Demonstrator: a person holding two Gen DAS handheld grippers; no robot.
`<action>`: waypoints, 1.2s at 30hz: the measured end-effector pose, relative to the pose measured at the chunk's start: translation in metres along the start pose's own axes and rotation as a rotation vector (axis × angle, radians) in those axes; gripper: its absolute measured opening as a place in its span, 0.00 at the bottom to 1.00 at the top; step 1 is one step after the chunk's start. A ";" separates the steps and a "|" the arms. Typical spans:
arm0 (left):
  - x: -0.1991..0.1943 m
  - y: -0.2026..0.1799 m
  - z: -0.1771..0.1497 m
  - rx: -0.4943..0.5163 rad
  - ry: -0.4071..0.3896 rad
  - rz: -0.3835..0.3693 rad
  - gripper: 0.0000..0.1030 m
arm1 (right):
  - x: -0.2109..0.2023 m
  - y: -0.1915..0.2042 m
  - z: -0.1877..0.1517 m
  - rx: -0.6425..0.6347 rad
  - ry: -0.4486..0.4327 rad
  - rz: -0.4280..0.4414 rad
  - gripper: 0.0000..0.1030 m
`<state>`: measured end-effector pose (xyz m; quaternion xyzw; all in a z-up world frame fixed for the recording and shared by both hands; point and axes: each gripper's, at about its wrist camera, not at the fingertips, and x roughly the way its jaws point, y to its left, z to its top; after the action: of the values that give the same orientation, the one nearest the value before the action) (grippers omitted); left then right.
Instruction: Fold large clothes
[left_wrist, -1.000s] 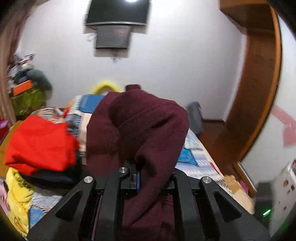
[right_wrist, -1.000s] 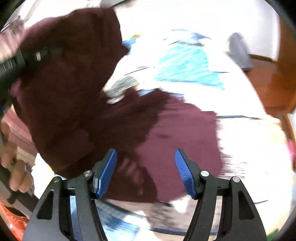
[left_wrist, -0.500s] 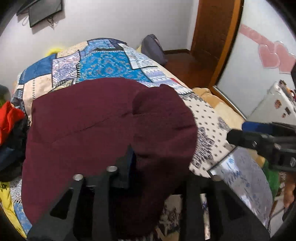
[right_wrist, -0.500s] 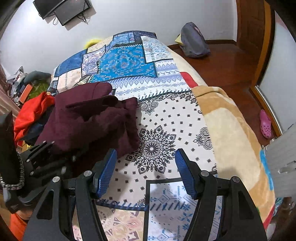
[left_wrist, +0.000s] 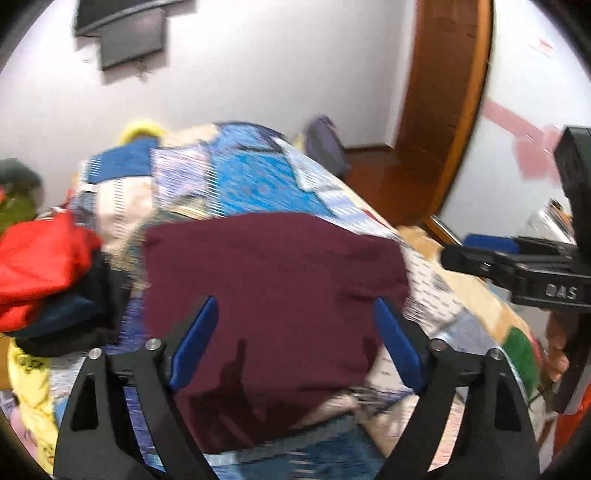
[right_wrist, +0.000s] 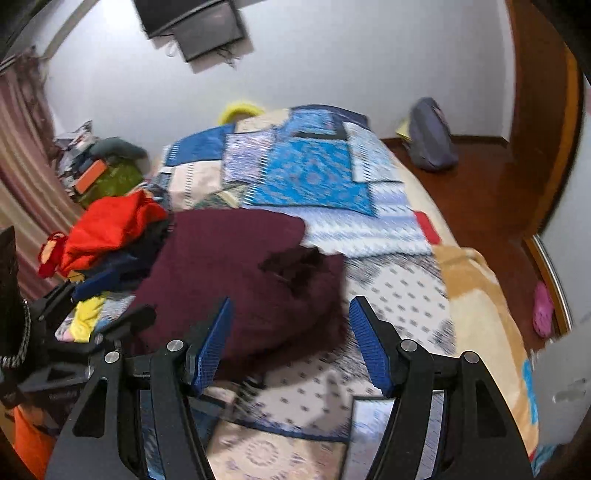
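Observation:
A dark maroon garment (left_wrist: 273, 291) lies folded into a rough rectangle on the patchwork bed cover (left_wrist: 255, 177). It also shows in the right wrist view (right_wrist: 236, 273), left of centre. My left gripper (left_wrist: 295, 332) is open and empty just above the garment's near edge. My right gripper (right_wrist: 290, 339) is open and empty, over the garment's near right corner. The right gripper's body shows at the right in the left wrist view (left_wrist: 517, 266). The left gripper's body shows at the lower left in the right wrist view (right_wrist: 74, 332).
A pile of red (right_wrist: 110, 225), dark and yellow clothes lies at the bed's left side. A tan blanket (right_wrist: 476, 295) covers the right edge. A grey bag (right_wrist: 428, 136) sits on the wooden floor. A screen (right_wrist: 195, 22) hangs on the wall.
My left gripper has opened and let go of the maroon garment, which now lies flat on the bed. Both grippers have pulled back a little.

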<state>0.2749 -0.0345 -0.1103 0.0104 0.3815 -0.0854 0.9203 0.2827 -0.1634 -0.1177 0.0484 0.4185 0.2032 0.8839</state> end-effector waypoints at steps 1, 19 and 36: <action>-0.002 0.010 0.000 -0.003 -0.005 0.036 0.85 | 0.004 0.008 0.003 -0.014 0.001 0.015 0.60; 0.058 0.081 -0.083 -0.151 0.197 0.102 0.90 | 0.074 -0.003 -0.026 -0.130 0.150 -0.111 0.65; 0.031 0.077 -0.086 -0.056 0.196 0.159 0.94 | 0.059 -0.022 -0.034 -0.052 0.198 -0.096 0.73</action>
<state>0.2491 0.0440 -0.1970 0.0230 0.4697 -0.0001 0.8825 0.2977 -0.1630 -0.1878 -0.0147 0.5001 0.1752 0.8479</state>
